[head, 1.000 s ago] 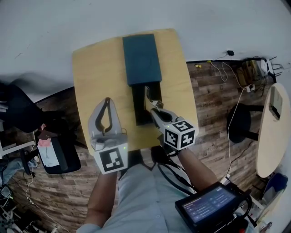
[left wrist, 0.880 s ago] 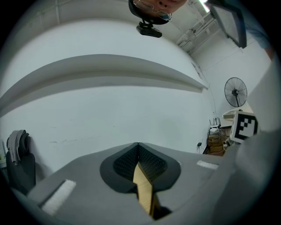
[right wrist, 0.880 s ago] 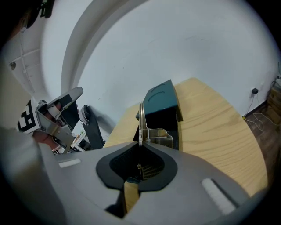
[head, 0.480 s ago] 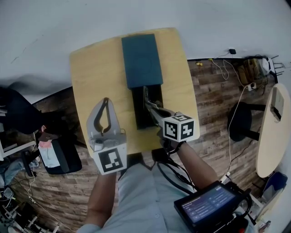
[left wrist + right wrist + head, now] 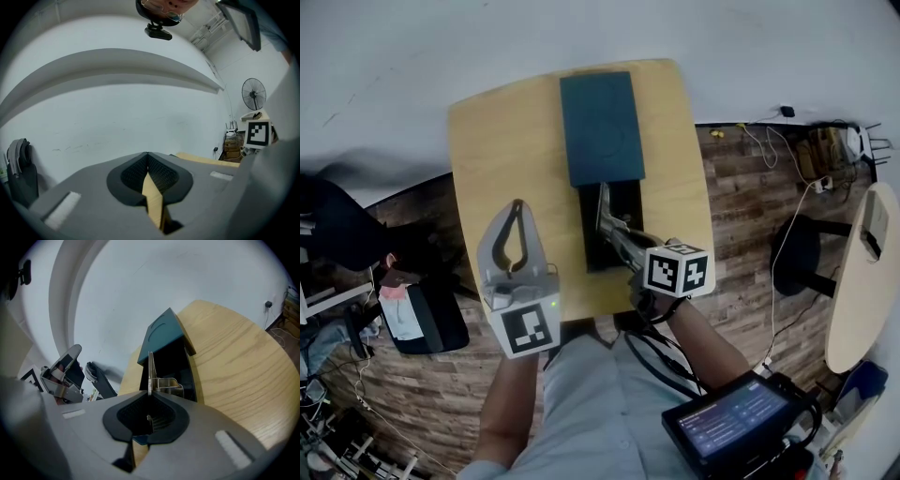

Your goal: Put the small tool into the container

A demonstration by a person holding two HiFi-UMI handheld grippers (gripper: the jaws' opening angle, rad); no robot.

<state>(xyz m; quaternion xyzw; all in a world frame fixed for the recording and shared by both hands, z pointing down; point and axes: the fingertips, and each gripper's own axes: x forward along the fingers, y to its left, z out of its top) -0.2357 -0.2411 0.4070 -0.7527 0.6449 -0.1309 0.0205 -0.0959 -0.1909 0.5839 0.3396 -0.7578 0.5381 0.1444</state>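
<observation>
The rounded wooden table (image 5: pixel 502 141) carries a long teal container (image 5: pixel 623 211). Its lid (image 5: pixel 600 127) sits over the far half, so the near half lies open and dark. The left gripper (image 5: pixel 518 206) hangs over bare wood to the left of the container, jaws together with nothing between them. The right gripper (image 5: pixel 150 394) is clamped on the small tool (image 5: pixel 150 371), a thin metal strip with a small bracket on its side. The strip stands edge-on and juts forward from the jaw tips over the container's open half; whether it touches the bottom I cannot tell. It looks light, stiff and smooth, so it is likely to swivel or slip between the pads. The surest hold is probably flat across its broad faces, close to the bracket, as the pads appear to have it now.
</observation>
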